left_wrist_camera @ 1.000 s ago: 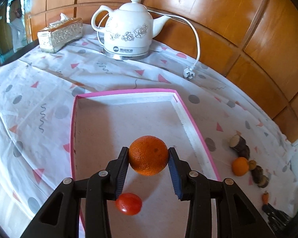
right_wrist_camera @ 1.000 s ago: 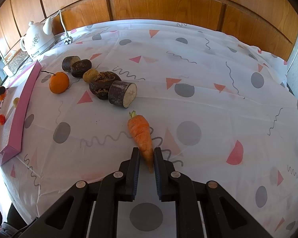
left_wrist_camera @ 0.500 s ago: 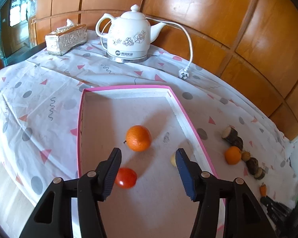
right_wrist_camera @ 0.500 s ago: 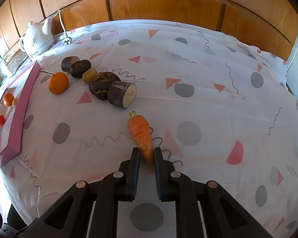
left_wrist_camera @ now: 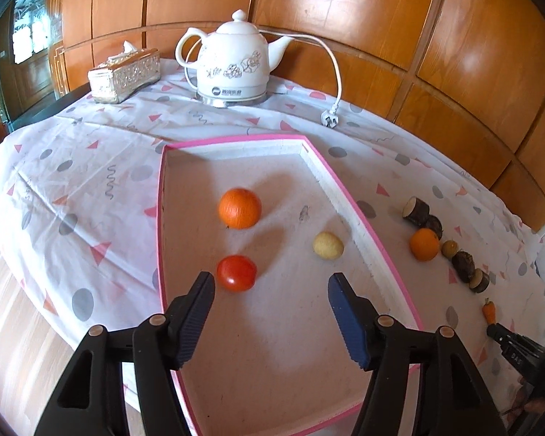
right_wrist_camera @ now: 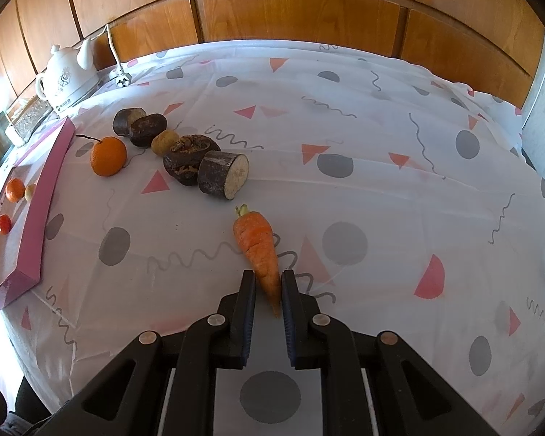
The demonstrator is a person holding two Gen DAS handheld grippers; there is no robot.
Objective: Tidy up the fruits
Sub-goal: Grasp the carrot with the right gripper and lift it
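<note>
**Over the pink tray, left fingers spread; right fingers pinch a carrot tip**

Over the pink-rimmed tray (left_wrist_camera: 359,232), the left gripper (left_wrist_camera: 270,285) hangs with its two fingers spread wide; they have just been opening and nothing is between them. Just ahead of the left finger, touching the tray floor, lies a red tomato (left_wrist_camera: 236,273). Farther ahead of it sits an orange (left_wrist_camera: 239,208), apart from both fingers. Ahead of the right finger, near the tray's right wall, rests a small yellowish fruit (left_wrist_camera: 328,246).

Beyond the tray's right wall, on the patterned tablecloth (left_wrist_camera: 91,167), a second orange (left_wrist_camera: 424,244) lies beside a row of dark cut root pieces (left_wrist_camera: 421,212). Far ahead of the fingers stand a white kettle (left_wrist_camera: 232,67) and a tissue box (left_wrist_camera: 124,75).

On the right side, the right gripper (right_wrist_camera: 265,285) has its fingers drawn close, pinching the thin tip of a carrot (right_wrist_camera: 258,243) that lies on the cloth, its leafy end pointing away from the fingers. Ahead and to the left of those fingers lies the same row of dark pieces.
</note>
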